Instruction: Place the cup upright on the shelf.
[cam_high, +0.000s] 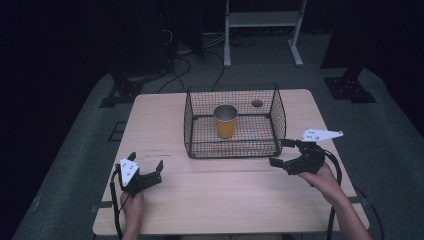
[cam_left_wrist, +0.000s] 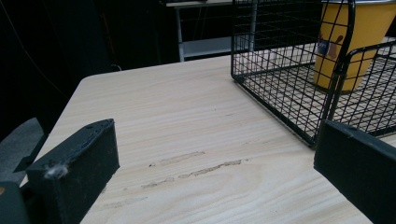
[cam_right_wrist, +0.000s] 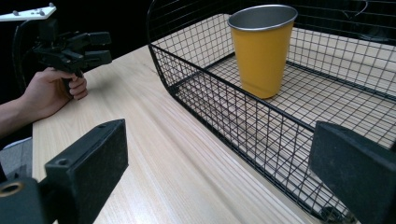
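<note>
Cup (cam_high: 225, 121) stands upright inside the basket (cam_high: 235, 148); both grippers, left (cam_high: 148, 170) and right (cam_high: 281, 152), wait wide and empty, flanking it on the surface (cam_high: 215, 195).

dark lab: cables (cam_high: 180, 62), stands (cam_high: 350, 87), lone table (cam_high: 150, 120).

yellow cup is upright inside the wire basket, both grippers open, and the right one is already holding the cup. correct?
Not quite: the right gripper holds nothing. The high view shows it open outside the wire basket, at its near right corner, apart from the yellow cup. The rest stands: cup upright inside the basket, left gripper open too.
</note>
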